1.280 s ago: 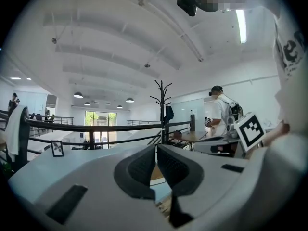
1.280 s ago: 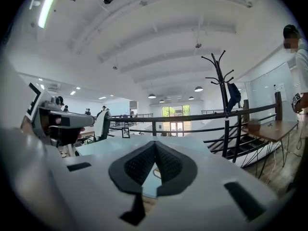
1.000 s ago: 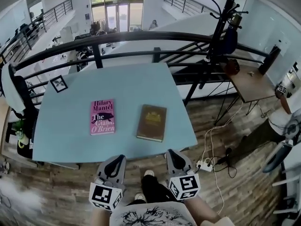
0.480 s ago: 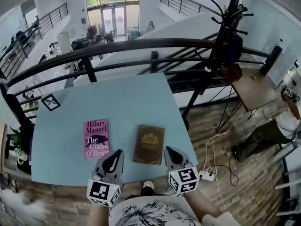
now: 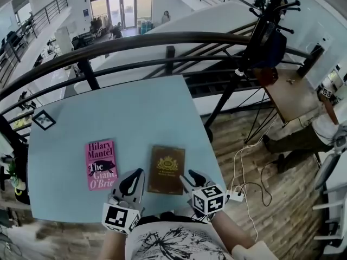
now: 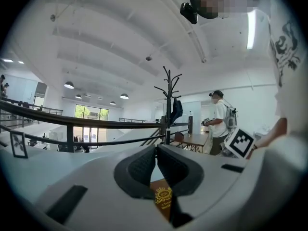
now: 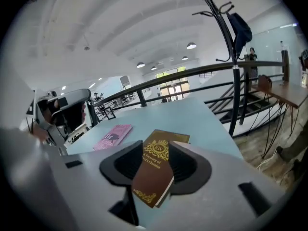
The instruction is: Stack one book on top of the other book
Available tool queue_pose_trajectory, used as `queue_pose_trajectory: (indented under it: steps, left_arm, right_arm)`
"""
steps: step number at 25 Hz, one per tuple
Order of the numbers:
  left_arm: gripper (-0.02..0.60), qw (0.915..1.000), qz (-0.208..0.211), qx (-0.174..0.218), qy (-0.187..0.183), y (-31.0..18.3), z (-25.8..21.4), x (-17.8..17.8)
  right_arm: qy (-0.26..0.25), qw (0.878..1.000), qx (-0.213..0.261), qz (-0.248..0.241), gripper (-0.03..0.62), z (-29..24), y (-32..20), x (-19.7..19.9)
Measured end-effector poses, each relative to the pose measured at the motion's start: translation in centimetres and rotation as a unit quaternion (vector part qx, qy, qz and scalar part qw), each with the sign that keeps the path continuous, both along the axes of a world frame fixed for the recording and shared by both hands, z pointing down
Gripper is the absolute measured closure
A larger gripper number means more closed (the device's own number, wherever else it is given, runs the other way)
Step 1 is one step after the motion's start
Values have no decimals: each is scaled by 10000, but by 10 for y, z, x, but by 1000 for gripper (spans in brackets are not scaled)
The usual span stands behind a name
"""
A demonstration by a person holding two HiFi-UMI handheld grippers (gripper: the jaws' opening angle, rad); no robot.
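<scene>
Shirt (image 5: 168, 248): pale fabric with a dark branching print, bottom edge of the head view
Left gripper (image 5: 132, 180): bottom, left of centre; grey shell with ribbed dark pads, jaws pressed together on nothing
Right gripper (image 5: 190, 179): bottom, right of centre; jaws apart and only just opening, near end of the brown book showing in the gap, pads not pressing on it
Marker cubes: white with black squares, one on the back of each gripper
Brown book (image 5: 166, 169): flat on the table, between the two grippers; matte dark cover, gold crest and corner ornaments
Pink book (image 5: 100, 164): flat, left of the brown one and apart from it; glossy pink cover with large lettering
Table (image 5: 135, 112): smooth pale blue rectangle
Framed picture (image 5: 43, 119): small black frame, far left corner of the table
Railing (image 5: 162, 39): dark round metal bars curving behind the table
Coat stand (image 5: 265, 26): black, branching, upper right, a dark garment hanging on it
Side table (image 5: 290, 93): brown wood, right edge
Floor: wood planks, a white power strip (image 5: 234, 195) and cables at lower right
</scene>
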State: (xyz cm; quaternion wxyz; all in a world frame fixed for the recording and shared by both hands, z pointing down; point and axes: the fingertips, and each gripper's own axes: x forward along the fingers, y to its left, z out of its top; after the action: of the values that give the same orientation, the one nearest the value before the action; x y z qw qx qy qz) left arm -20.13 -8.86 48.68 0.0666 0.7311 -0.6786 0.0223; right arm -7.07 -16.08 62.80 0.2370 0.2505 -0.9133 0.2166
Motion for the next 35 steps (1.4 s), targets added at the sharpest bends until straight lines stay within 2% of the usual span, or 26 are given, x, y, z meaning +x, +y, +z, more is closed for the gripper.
queue_pose_trajectory:
  steps: [5,9,12,15,18,21,23,27,30,33,35]
  left_arm:
    - [568,9992,281,-301,-24,-18,24,-8]
    - [568,9978,324,-576,-18,-26,42,-21]
    - [568,9971,344,-682,-44,-32,56,-26]
    - [568,9961,416,-774,-56,-34,69,-24]
    - [568,9936,463,-1027,-13,-36,78,-23]
    - [568,9949,483,-883,61,-37,90,-23]
    - [568,9953,476,-825,183,-39,92,-23]
    - [568,9941,506,-915,294,-41,99,-21]
    - [568,9866,467,-1443,603,-39,116,-19]
    - [568,9736,379,-1960,1106,-40,136,-20]
    - [568,9632,401,-2342,1259,-42,153,-19]
  right_arm:
    - [208,9954,-911,230,378,50,-8,-6]
    - [538,9866,-1498,368,368,86,-11,-7]
    - [580,9794,-1862,525,365,102,-16,-11]
    - [662,9730,-2088,724,365,115,-22,-10]
    - [795,9683,-2253,735,362,127,-23,-12]
    - [488,9609,-2643,661,369,131,-20,-19]
    - [258,9550,-2877,672,399,131,-18,-19]
    - [319,9576,-2793,635,408,130,-20,-20]
    - [379,9564,-2836,588,408,131,-20,-20]
    - [422,9574,-2802,563,408,132,-19,-20]
    - [425,9580,-2782,544,407,133,-18,-20]
